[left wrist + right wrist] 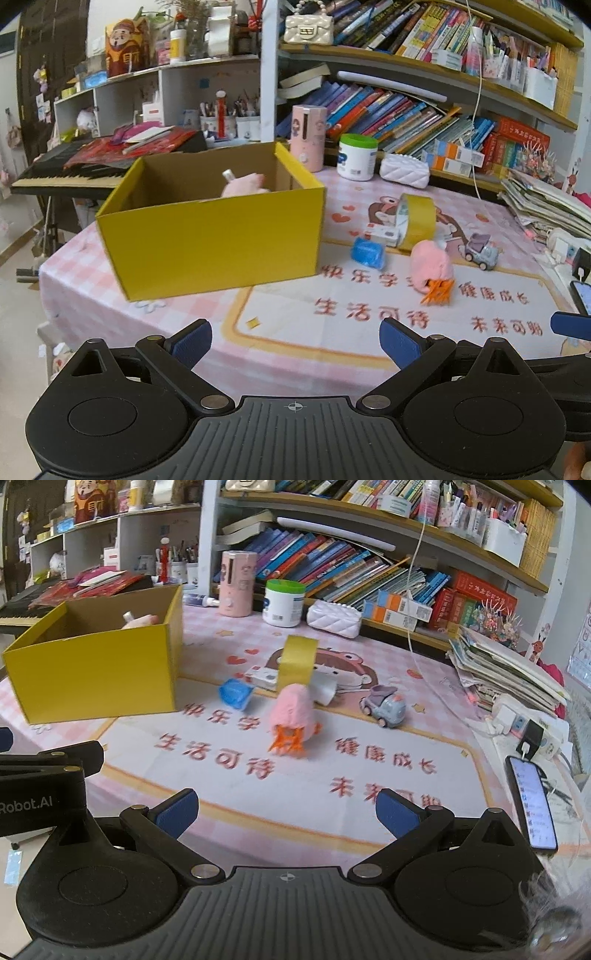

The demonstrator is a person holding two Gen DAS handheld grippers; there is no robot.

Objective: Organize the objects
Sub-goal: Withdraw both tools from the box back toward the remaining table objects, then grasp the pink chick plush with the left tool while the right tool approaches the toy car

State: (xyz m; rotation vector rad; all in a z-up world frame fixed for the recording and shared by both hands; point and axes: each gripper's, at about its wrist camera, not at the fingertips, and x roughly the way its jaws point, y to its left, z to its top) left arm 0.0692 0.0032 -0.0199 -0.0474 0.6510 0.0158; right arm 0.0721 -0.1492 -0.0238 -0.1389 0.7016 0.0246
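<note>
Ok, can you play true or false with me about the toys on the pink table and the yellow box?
1. The yellow cardboard box is empty. False: something pink and fluffy sits inside it.
2. The roll of yellow tape stands on its edge. True.
3. The fluffy pink toy with orange feet is inside the box. False: it lies on the pink tablecloth, outside the box.
4. The left tool is holding the small grey toy car. False: its fingers are wide apart with nothing between them.
5. The right tool is open and empty. True.
6. A phone with a lit screen lies at the table's right edge. True.
</note>
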